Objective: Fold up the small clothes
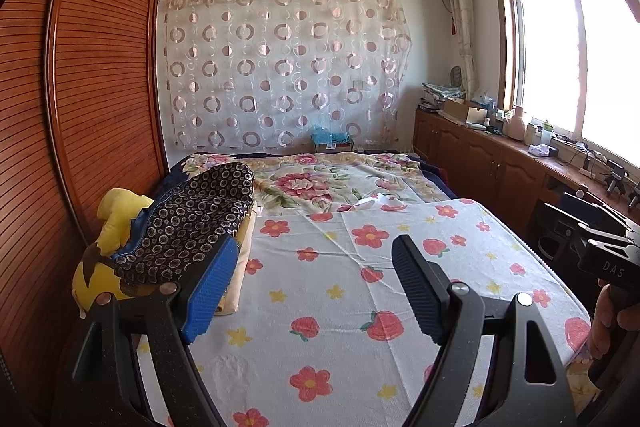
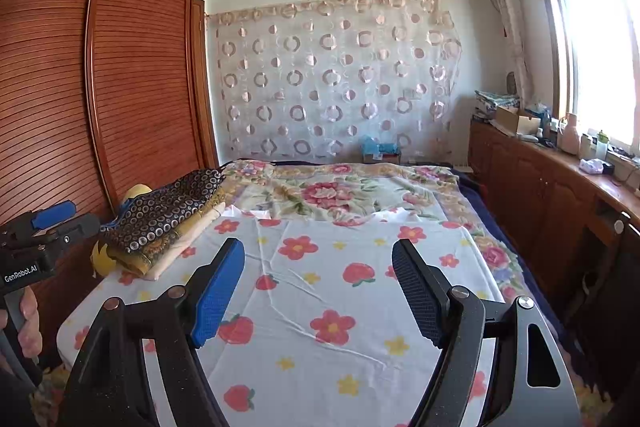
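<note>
Sunlit and cluttered along its window side, the bedroom held a bed (image 2: 472,227) spread with a white cloth printed with red flowers and strawberries (image 2: 320,287), which covered the near half of the mattress. The clothes to be folded sat as a small pile (image 2: 168,223) at the left edge of the bed: a dark garment patterned with small rings (image 1: 192,215) on top, pale yellowish pieces beneath it. Touching the pile on its outer side, against the slatted wooden wardrobe (image 1: 80,67), was a yellow plush toy (image 1: 116,215).

Both grippers hung over the near part of the printed cloth. The left gripper (image 1: 316,255) had its jaws spread wide with nothing between them; its blue pad showed just in front of the pile, though whether it touched it I could not tell. The right gripper (image 2: 318,259) was likewise wide apart and empty. A floral blanket (image 2: 332,195) lay across the far half of the bed, and a circle-patterned curtain (image 2: 340,83) hung on the far wall.
</note>
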{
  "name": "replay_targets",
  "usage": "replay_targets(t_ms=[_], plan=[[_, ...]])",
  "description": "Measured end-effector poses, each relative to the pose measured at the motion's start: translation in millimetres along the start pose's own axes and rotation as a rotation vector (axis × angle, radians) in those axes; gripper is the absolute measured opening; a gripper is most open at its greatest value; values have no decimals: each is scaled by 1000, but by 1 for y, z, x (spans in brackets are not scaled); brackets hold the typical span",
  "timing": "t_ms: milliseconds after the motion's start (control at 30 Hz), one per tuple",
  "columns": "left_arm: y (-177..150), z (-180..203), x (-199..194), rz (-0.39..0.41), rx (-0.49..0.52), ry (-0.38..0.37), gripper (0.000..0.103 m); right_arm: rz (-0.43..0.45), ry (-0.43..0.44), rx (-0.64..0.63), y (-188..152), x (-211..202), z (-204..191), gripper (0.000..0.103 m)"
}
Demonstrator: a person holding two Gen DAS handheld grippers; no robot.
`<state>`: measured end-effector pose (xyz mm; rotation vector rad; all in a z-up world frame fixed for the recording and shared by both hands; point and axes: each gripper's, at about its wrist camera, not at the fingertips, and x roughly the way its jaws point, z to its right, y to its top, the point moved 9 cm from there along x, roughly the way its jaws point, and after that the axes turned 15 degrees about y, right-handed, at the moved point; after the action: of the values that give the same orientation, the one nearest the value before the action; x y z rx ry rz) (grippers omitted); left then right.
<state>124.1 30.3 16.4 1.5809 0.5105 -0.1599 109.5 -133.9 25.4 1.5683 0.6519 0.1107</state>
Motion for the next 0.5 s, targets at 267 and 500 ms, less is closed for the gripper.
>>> replay_targets(t_ms=[267,500], plan=[[-1,0,0,1,-1,-1,80,5,0,3,2,-1,2,78],[-2,-1,0,1,-1,-2,80,2,2,2,-1,-1,2,78]])
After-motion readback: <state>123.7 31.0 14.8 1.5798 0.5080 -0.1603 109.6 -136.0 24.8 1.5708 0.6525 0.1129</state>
